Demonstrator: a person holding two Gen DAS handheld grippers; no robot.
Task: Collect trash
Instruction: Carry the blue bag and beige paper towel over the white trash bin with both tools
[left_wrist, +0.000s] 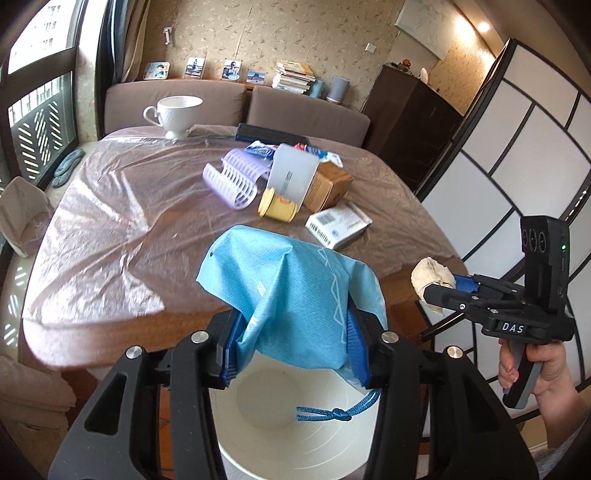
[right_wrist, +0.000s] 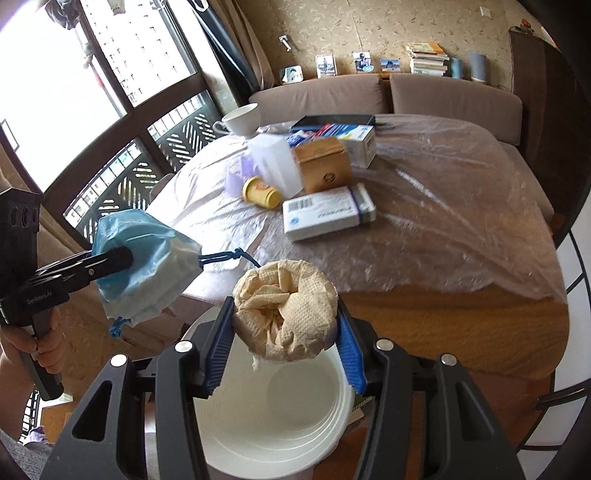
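Clenched on a blue bag (left_wrist: 295, 295), the left gripper (left_wrist: 291, 347) sits at lower centre over a white bucket (left_wrist: 295, 435); behind spreads a plastic-covered table (left_wrist: 110, 221) with a cup (left_wrist: 177, 114), boxes (left_wrist: 328, 184) and a sofa (left_wrist: 236, 107) along the papered wall.

From the right wrist, the right gripper (right_wrist: 286, 332) pinches a paper wad (right_wrist: 286, 317) above that bucket (right_wrist: 273, 424) — window (right_wrist: 92, 92) at upper left, bag (right_wrist: 140, 266) at left.
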